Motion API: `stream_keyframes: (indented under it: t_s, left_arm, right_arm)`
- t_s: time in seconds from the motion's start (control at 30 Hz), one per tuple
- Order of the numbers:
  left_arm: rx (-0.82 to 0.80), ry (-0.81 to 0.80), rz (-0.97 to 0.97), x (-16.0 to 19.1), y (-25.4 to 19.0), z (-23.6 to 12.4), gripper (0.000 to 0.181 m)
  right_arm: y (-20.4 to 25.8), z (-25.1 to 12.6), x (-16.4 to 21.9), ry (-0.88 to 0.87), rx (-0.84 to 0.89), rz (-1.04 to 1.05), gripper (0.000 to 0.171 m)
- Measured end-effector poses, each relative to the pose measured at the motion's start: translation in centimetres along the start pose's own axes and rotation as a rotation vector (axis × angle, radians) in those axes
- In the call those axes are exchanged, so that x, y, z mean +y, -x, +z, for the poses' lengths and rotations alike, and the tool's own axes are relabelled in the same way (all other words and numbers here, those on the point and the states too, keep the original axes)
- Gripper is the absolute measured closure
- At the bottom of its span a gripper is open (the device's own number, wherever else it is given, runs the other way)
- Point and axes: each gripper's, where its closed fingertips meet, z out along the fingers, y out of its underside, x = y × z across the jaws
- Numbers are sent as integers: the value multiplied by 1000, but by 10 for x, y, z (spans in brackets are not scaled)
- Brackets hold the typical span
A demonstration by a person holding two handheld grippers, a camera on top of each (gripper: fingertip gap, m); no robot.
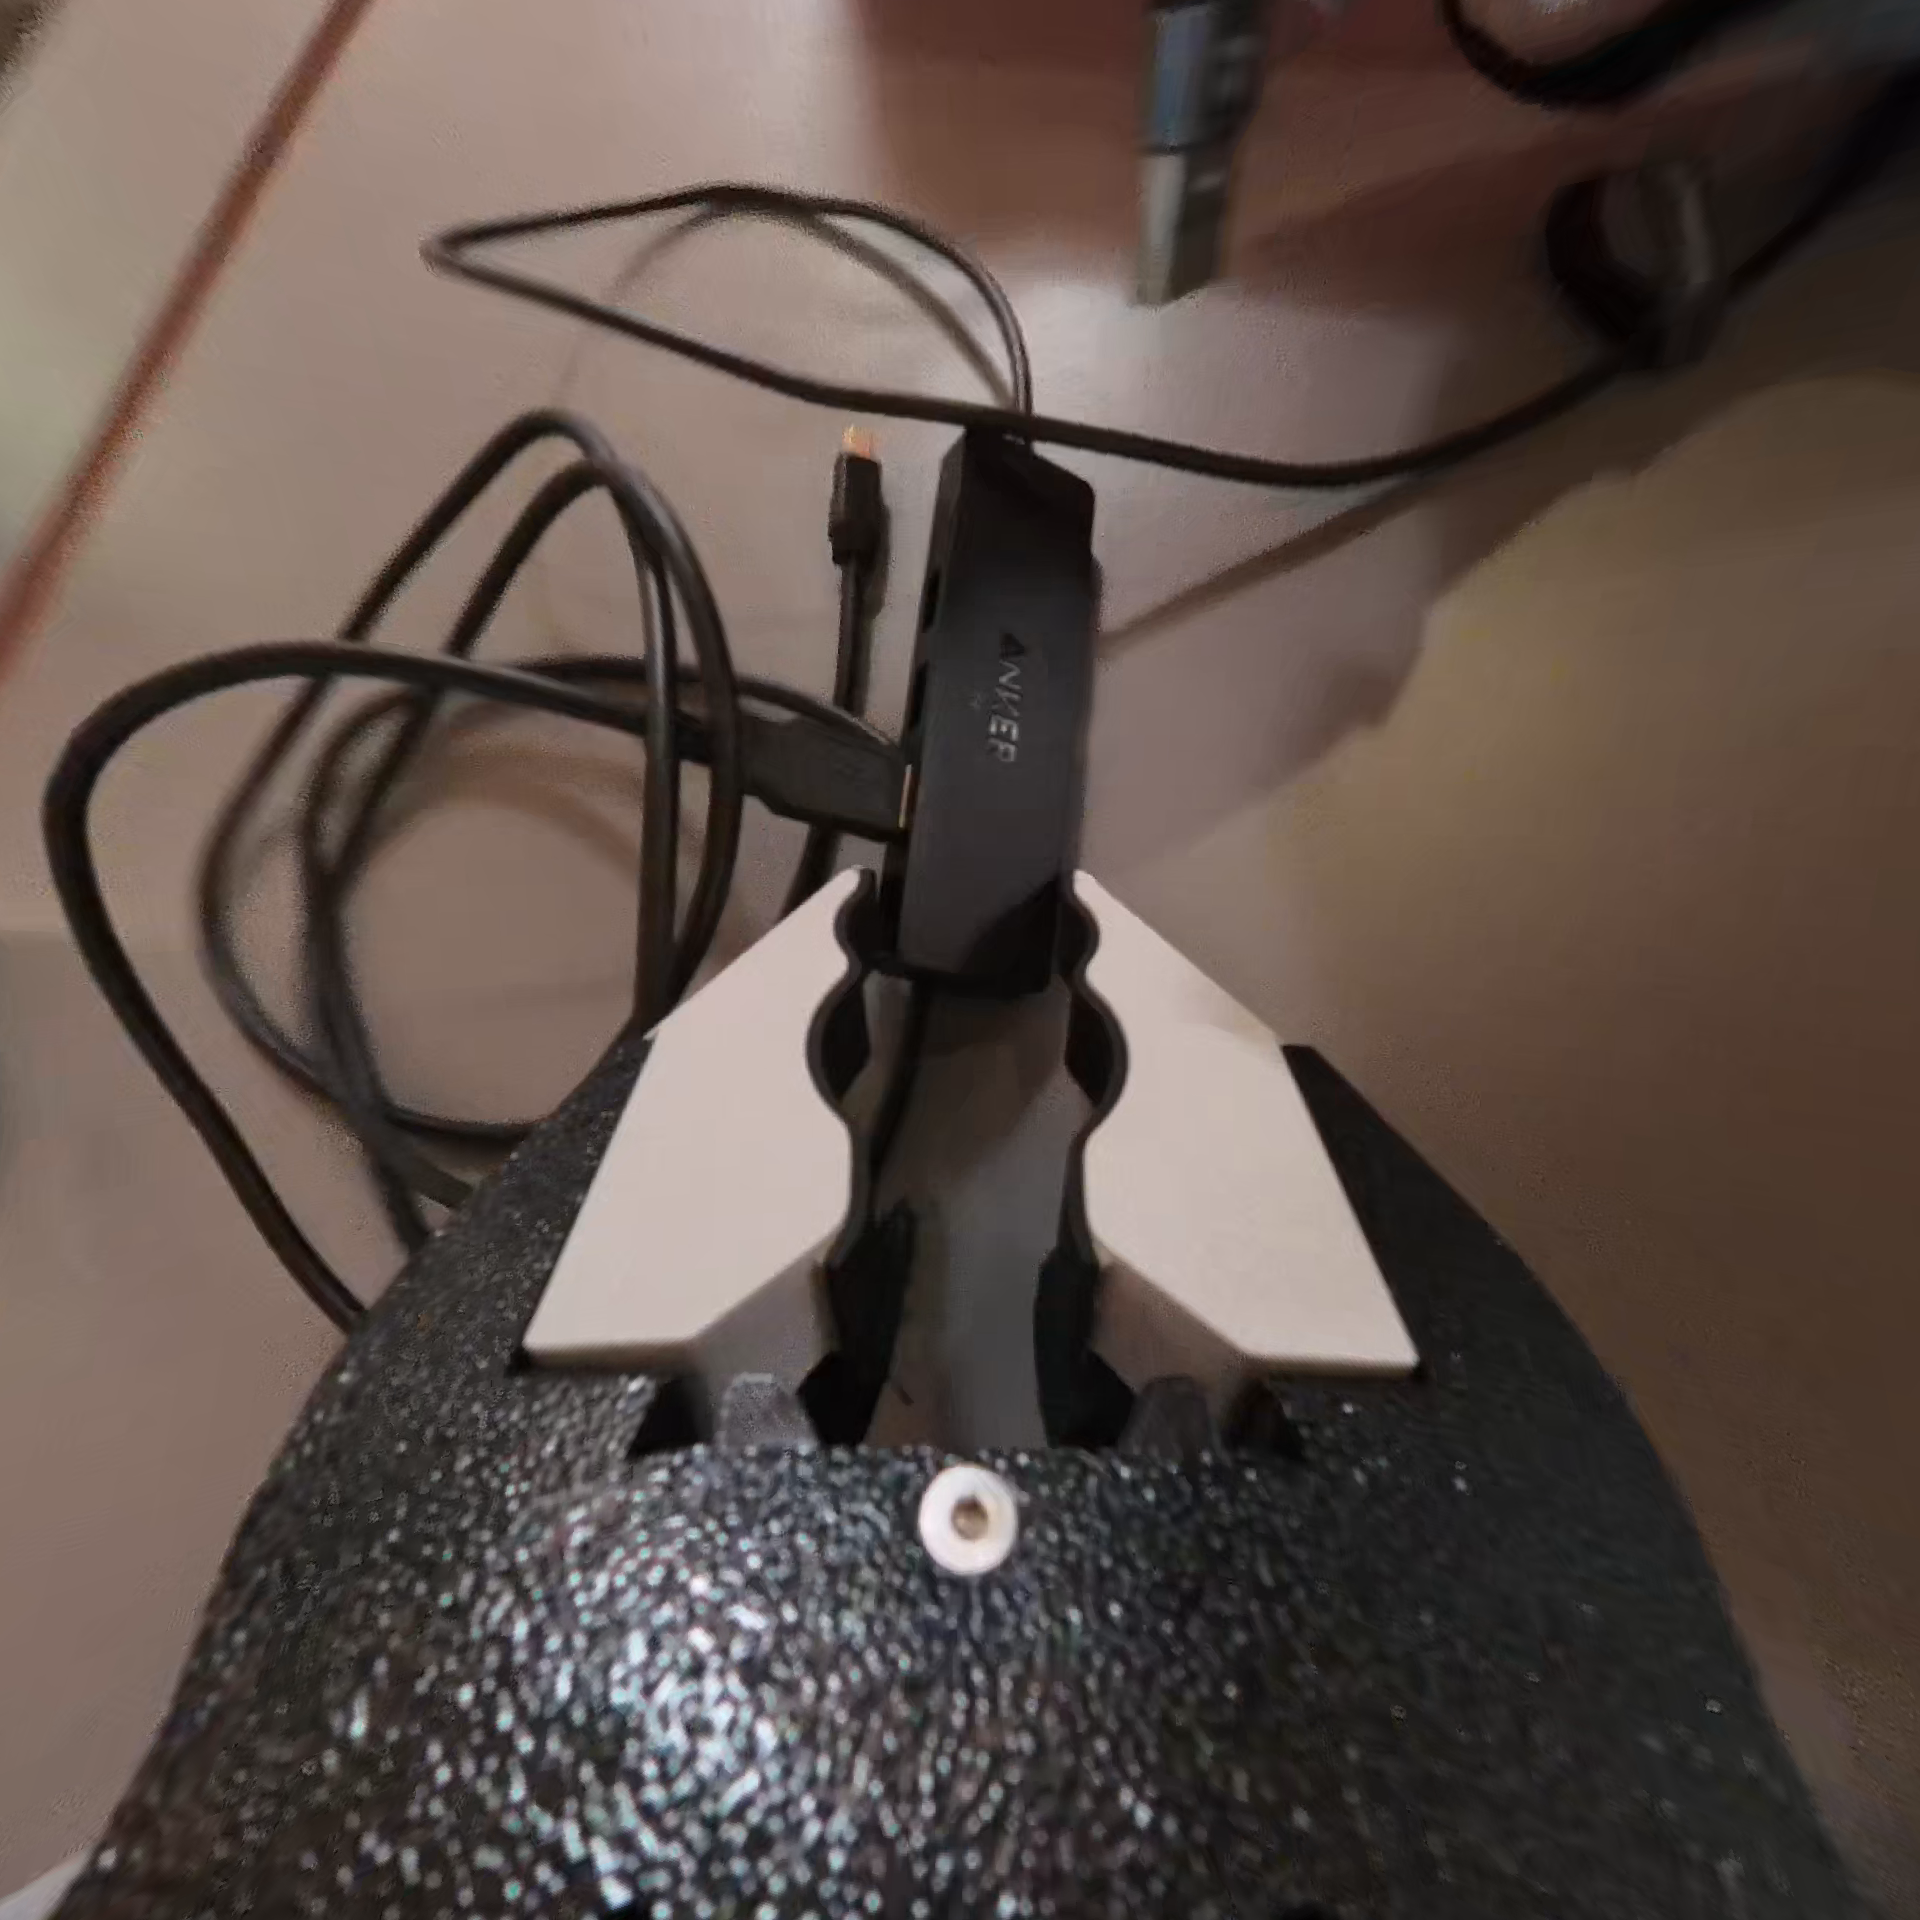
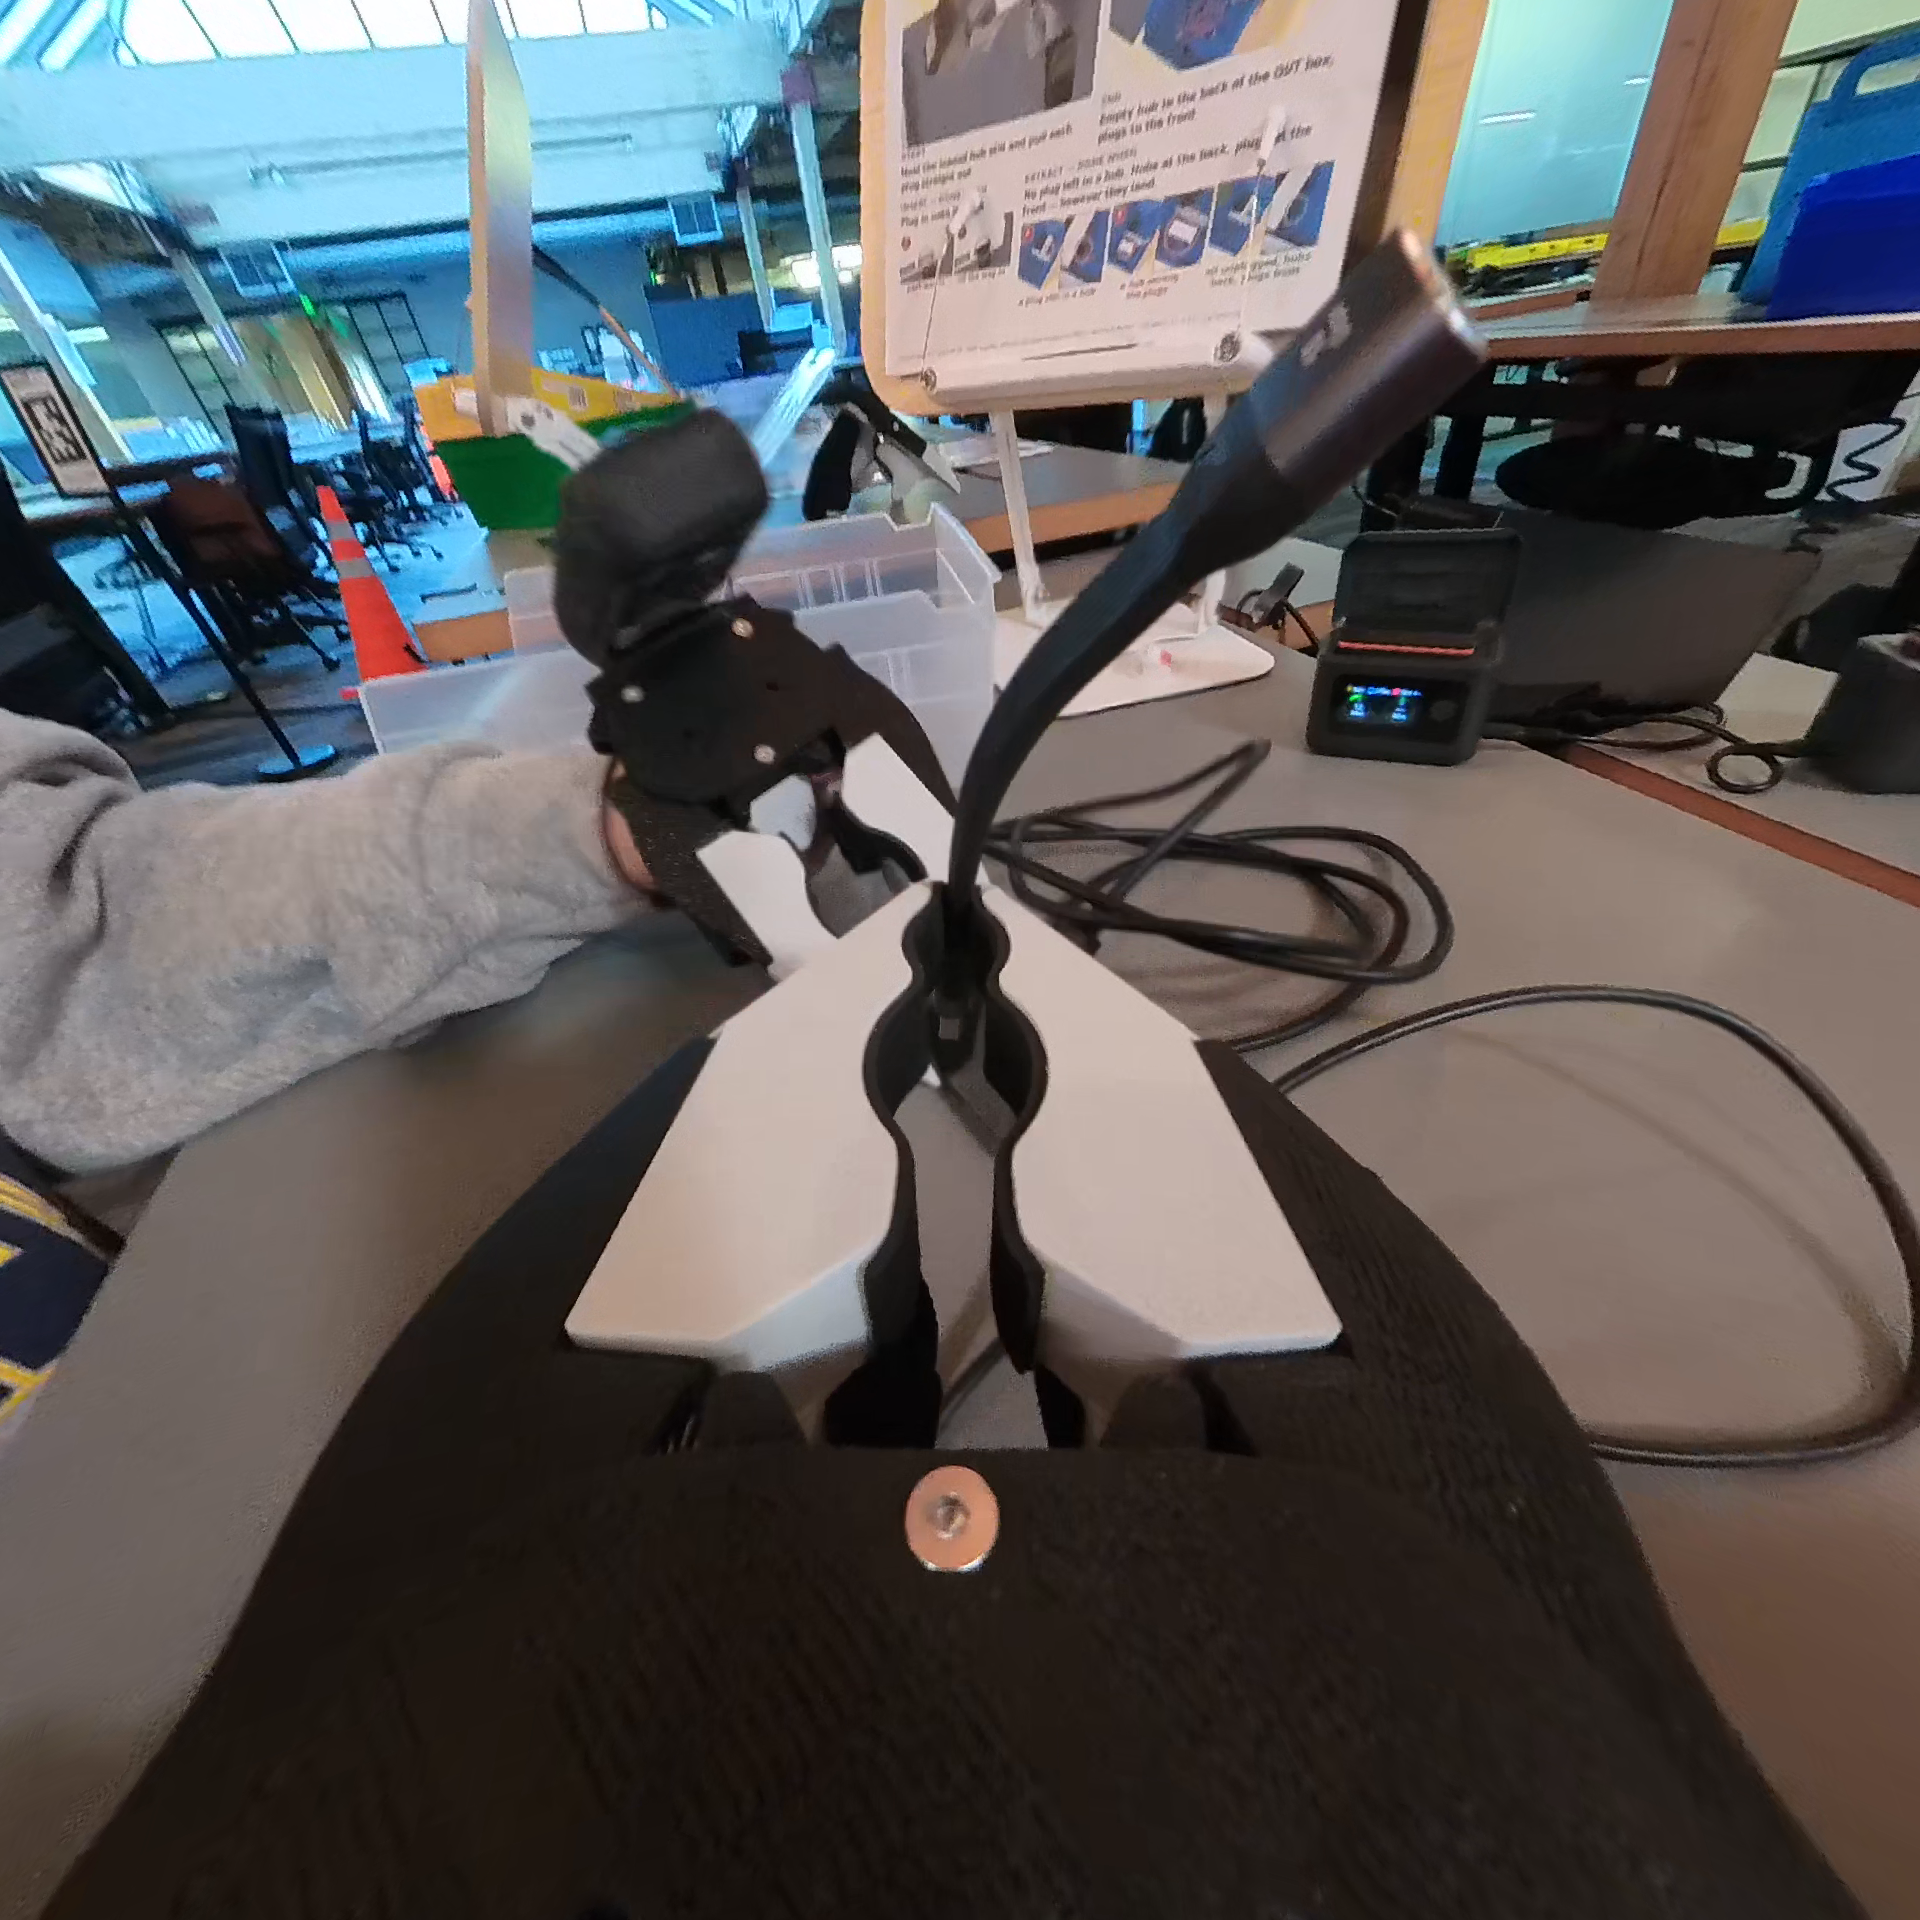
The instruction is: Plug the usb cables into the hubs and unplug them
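While the left gripper point(image 1: 971, 940) points down over the pale grey tabletop point(image 1: 312, 1195), its white angular fingers point(image 1: 727, 1049) are clenched on the near end of a slim black rectangular USB hub point(image 1: 1003, 707), which stands out straight ahead of the tips. A black USB plug point(image 1: 831, 774) sits in a port on the hub's left side, its cable point(image 1: 343, 748) looping in loose coils on the tabletop left of the hub. A second small black connector point(image 1: 857, 488) with a coppery tip lies just left of the hub's far end, unplugged.

The right gripper point(image 2: 956, 935) is held low and nearly level above the tabletop, its fingers pinched shut on a flat black cable point(image 2: 1039, 675) that rises and curves up to the right, ending in a dark grey metal USB hub body point(image 2: 1371, 353) in the air. Seen from the right wrist, the left gripper lies just beyond and left, carried by a hand in a fuzzy grey sleeve point(image 2: 260, 914).
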Motion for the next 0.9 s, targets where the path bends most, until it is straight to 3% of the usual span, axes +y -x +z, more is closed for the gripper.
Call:
stream_keyframes:
  t_s: [0.03, 0.17, 0.4, 0.77, 0.9]
  left_arm:
    - [-35, -5, 99, -2, 0, 0, 149]
    - [-98, -98, 411, -12, -10, 0, 150]
    - [-232, -97, 685, -20, -13, -4, 149]
    - [-321, -81, 816, -25, -14, -5, 150]
    - [-292, -129, 782, -28, -19, -5, 150]
  right_arm:
    - [0, 0, 3, 16, -1, -18, 171]
    - [-1, 2, 13, 84, 5, -91, 171]
    - [0, 8, 35, 219, 24, -177, 171]
    - [2, 9, 32, 218, -50, -250, 170]
    - [1, 7, 32, 200, -67, -289, 170]
